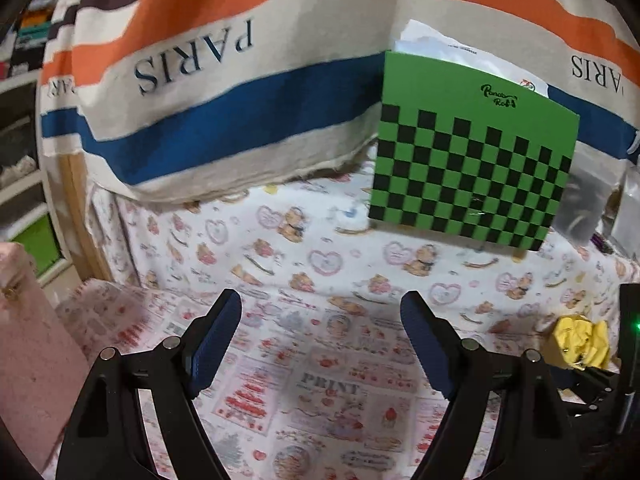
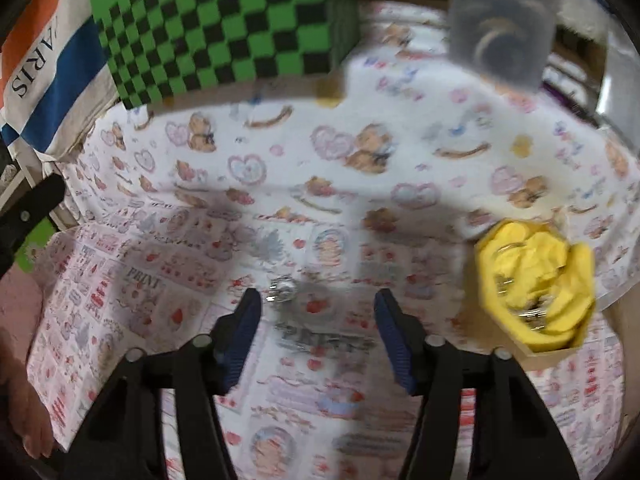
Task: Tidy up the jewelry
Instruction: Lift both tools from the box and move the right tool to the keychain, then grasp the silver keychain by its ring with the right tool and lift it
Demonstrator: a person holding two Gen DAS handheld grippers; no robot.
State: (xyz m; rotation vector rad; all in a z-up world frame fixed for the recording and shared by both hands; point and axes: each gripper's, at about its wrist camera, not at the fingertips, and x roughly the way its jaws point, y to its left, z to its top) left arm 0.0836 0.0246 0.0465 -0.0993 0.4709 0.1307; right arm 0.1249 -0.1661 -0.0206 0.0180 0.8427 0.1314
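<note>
Printed cloth covers the surface (image 2: 400,152) in both views, hearts and bears further back, a red newspaper-style sheet nearer. Right gripper (image 2: 316,308) fingers stand partly apart, nothing between the pads; just past the left fingertip, lower centre of the frame, lies a small silvery jewelry piece (image 2: 282,291), blurred, likely a ring or charm with a fine chain trailing right. Judgement: very light, hard, slick and tiny, flat on soft cloth, so easy to flick away or snag the fabric; best to pinch the thicker body from above, not the chain. Right of it, a small cardboard box (image 2: 538,288) with crumpled yellow paper padding and more metal glints inside, probably the destination. Left gripper (image 1: 320,332) fingers spread wide and empty, hovering over bare cloth; same box at lower right of that frame. Further out, a green-and-black checkered card (image 1: 472,160) stands at the back, script logo on it too stylised to read for certain. Behind hangs a striped cloth (image 1: 224,92) in orange, blue and cream, printed "PARIS", upside down. Sheet under the fingers reads "PRINT".
</note>
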